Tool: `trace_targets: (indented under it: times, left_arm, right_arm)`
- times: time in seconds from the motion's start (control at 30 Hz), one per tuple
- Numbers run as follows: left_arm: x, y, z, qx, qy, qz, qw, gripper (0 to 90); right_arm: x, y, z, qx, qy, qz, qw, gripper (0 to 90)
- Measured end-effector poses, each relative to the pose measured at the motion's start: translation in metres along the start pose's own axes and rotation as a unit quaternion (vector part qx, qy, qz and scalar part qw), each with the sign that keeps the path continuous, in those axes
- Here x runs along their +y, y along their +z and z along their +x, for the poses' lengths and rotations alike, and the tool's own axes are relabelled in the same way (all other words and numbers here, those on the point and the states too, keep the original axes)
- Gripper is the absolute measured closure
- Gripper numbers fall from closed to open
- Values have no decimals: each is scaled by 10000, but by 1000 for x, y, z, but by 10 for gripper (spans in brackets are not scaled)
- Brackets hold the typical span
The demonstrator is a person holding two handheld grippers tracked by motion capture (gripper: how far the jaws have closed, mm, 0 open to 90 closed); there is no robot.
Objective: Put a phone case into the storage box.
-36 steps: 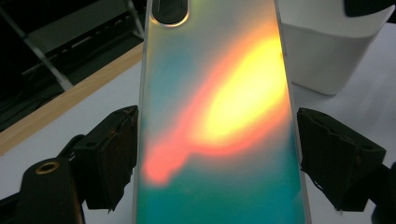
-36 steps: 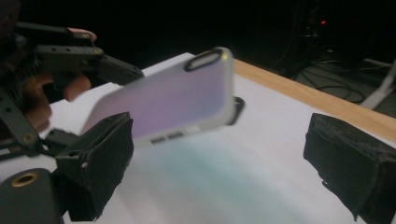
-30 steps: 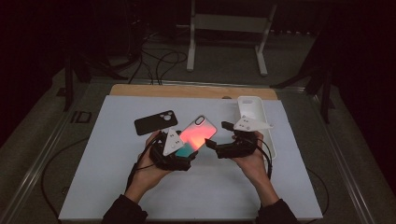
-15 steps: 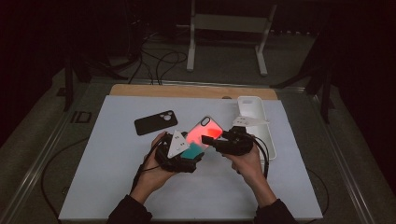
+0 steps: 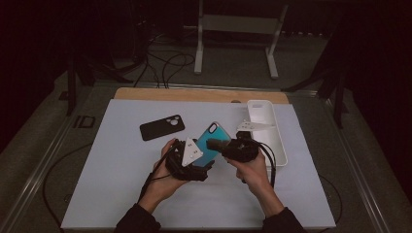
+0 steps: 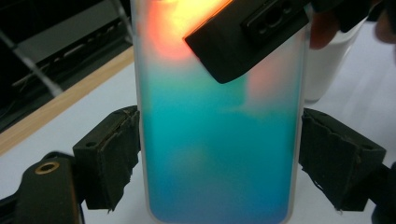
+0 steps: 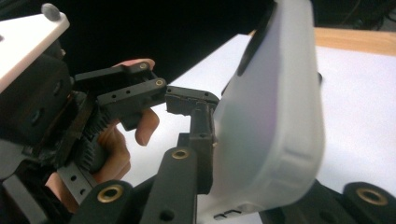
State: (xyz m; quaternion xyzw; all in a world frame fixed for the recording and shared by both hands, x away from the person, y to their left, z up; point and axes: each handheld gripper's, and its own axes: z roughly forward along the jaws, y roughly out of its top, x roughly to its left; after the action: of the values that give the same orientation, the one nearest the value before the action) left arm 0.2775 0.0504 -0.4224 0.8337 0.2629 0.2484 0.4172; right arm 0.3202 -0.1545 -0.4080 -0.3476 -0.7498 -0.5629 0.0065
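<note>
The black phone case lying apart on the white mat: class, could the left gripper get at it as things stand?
Probably not yet: the left gripper is clamped on the teal phone case, and the right gripper grips it too. The mat up to the black phone case looks free.

Open surface (image 5: 121,194) lies left and front of both hands. White tray (image 5: 272,141) blocks the right; black phone case (image 5: 162,127) lies behind-left.

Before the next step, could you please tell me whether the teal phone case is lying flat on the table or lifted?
Lifted and tilted: the teal case is clamped by the left claw, above the table.
</note>
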Motion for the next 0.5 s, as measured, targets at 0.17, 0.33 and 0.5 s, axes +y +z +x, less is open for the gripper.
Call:
trace_targets:
  times: [0.17,0.33,0.5]
  left_arm:
    - [-2,4,2,-246,-198,89,9995,139]
    - [-4,0,12,-368,-427,56,9984,121]
    - [-9,-5,23,-692,-764,35,9947,68]
  right_arm:
    - [-1,3,1,-213,-126,58,9997,873]
    - [0,0,0,-245,-204,83,9995,872]
    - [1,-7,-1,-275,-275,11,9992,872]
